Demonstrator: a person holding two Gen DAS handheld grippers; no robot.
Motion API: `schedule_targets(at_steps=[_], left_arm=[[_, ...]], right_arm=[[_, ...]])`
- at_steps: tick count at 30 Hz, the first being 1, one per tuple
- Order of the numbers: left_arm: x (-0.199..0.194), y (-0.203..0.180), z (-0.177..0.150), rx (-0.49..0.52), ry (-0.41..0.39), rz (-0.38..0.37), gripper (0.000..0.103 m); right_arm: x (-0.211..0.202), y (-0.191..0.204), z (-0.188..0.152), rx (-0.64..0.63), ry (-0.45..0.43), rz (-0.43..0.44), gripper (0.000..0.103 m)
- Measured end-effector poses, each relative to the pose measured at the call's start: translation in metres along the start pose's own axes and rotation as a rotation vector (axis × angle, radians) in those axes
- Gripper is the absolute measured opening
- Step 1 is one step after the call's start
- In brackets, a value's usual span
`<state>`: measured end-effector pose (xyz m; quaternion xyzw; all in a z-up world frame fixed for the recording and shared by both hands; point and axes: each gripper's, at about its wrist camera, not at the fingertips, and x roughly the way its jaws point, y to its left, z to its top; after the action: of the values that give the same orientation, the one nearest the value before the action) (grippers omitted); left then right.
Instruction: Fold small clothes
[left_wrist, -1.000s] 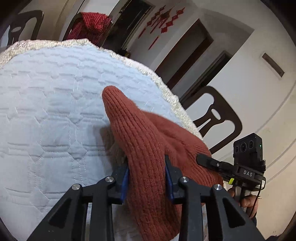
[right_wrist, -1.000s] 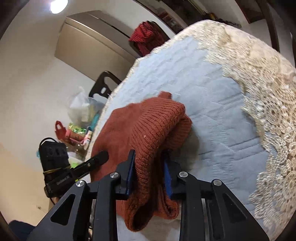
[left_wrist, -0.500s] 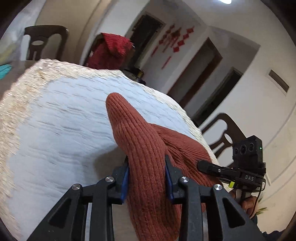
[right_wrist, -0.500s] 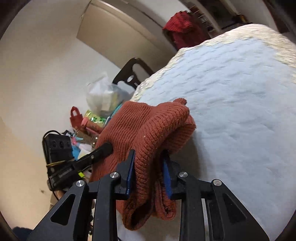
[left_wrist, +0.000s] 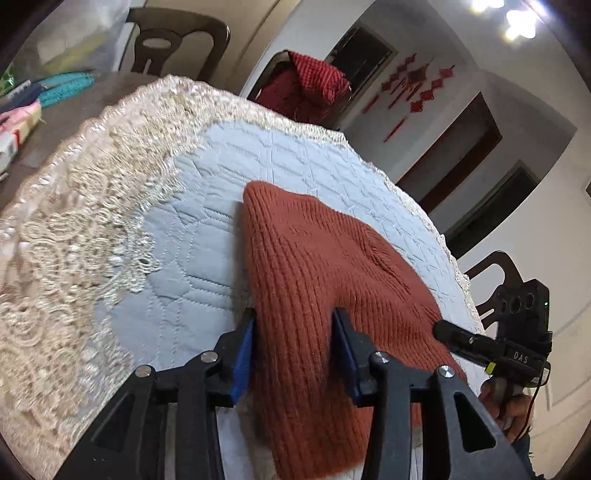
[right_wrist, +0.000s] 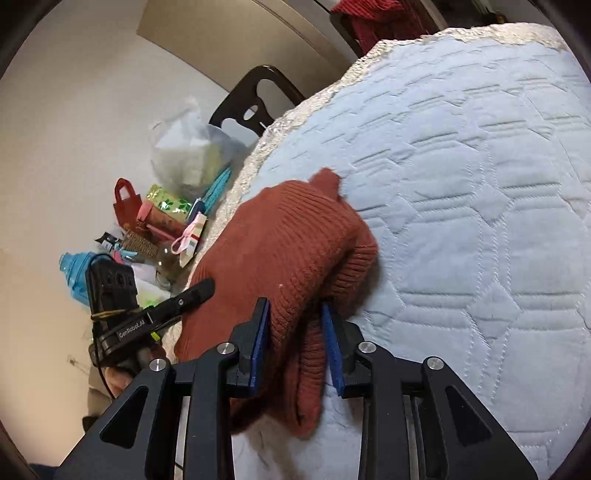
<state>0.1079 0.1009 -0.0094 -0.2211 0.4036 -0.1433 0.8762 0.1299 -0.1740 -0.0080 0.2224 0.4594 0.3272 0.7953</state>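
Observation:
A rust-red knitted garment (left_wrist: 317, 280) lies folded on a pale blue quilted table cover (left_wrist: 192, 229). My left gripper (left_wrist: 295, 350) is shut on the near edge of the garment, which bulges between its blue pads. My right gripper (right_wrist: 295, 339) is shut on the garment's other near end (right_wrist: 291, 251), a doubled fold bunched between its pads. Each gripper shows in the other's view: the right one (left_wrist: 491, 350) at the garment's right side, the left one (right_wrist: 147, 314) at its left side.
The cover has a cream lace border (left_wrist: 74, 236). Dark wooden chairs stand around the table (left_wrist: 177, 40) (right_wrist: 255, 99), one with red cloth over it (left_wrist: 310, 85). Bags, packets and a blue bottle (right_wrist: 159, 221) clutter the table's left part.
Both grippers have carried the garment forward and lower over the table. The fold that stood up as a peak now lies spread flatter on the cover. Both grips are unchanged.

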Motion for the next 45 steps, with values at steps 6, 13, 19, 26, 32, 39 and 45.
schedule_targets(at_steps=[6, 13, 19, 26, 32, 39, 45], left_arm=[[-0.026, -0.031, 0.014, 0.131, -0.128, 0.105, 0.044], [0.023, -0.039, 0.018, 0.211, -0.034, 0.147, 0.044], [-0.013, -0.047, 0.008, 0.223, -0.092, 0.148, 0.044], [-0.045, -0.048, -0.04, 0.198, -0.11, 0.166, 0.042], [-0.017, -0.05, -0.054, 0.203, -0.052, 0.198, 0.042], [-0.038, -0.047, -0.059, 0.174, -0.074, 0.192, 0.042], [-0.055, -0.054, -0.074, 0.191, -0.085, 0.26, 0.042]], right_arm=[[-0.023, 0.034, 0.012, -0.122, -0.109, -0.111, 0.03], [0.023, 0.024, 0.026, -0.168, -0.012, -0.234, 0.022], [-0.005, 0.039, 0.015, -0.224, -0.053, -0.263, 0.022], [-0.02, 0.077, -0.037, -0.37, -0.006, -0.221, 0.022], [0.001, 0.051, -0.042, -0.354, 0.047, -0.3, 0.022], [-0.01, 0.059, -0.05, -0.368, 0.023, -0.324, 0.022], [-0.033, 0.068, -0.068, -0.371, -0.007, -0.353, 0.025]])
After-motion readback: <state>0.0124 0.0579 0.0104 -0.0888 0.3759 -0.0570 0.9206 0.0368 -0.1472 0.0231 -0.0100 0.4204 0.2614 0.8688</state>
